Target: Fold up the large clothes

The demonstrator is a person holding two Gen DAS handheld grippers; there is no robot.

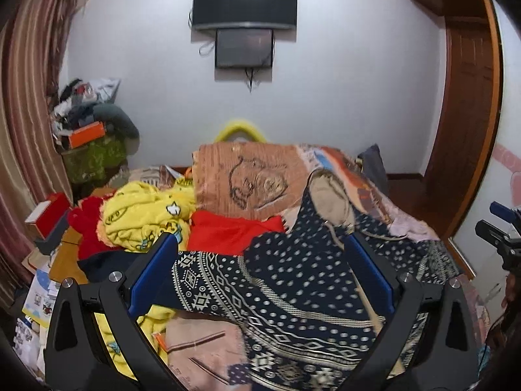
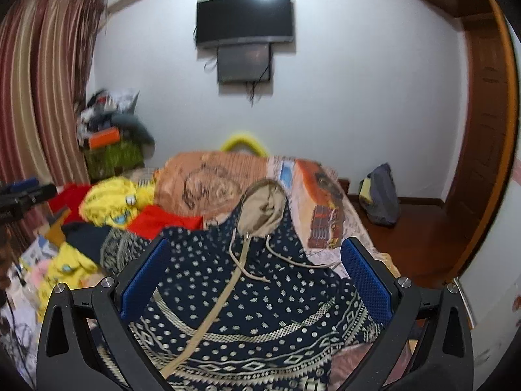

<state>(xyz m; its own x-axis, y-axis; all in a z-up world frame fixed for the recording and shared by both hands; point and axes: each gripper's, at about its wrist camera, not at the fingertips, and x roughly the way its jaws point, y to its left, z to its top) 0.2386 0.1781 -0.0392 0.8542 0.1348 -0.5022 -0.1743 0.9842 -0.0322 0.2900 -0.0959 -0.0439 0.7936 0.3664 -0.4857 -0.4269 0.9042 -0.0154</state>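
Left wrist view: the left gripper (image 1: 260, 260) is hanging over the hoodie (image 1: 293, 280), jaws spread wide and gripping nothing. The hoodie is lying crumpled on the bed (image 1: 420, 228), its hood (image 1: 332, 202) pointing away. A yellow garment (image 1: 143, 218) and red cloth (image 1: 234, 231) are sitting beside it, and the right gripper (image 1: 501, 231) is showing at the right edge.

Right wrist view: the right gripper (image 2: 254, 260) is also gaping wide and empty above the hoodie (image 2: 247, 299). Only here are both drawstrings (image 2: 241, 260) and a bag (image 2: 381, 195) on the floor showing. The left gripper (image 2: 26, 195) is peeking in at the left edge.
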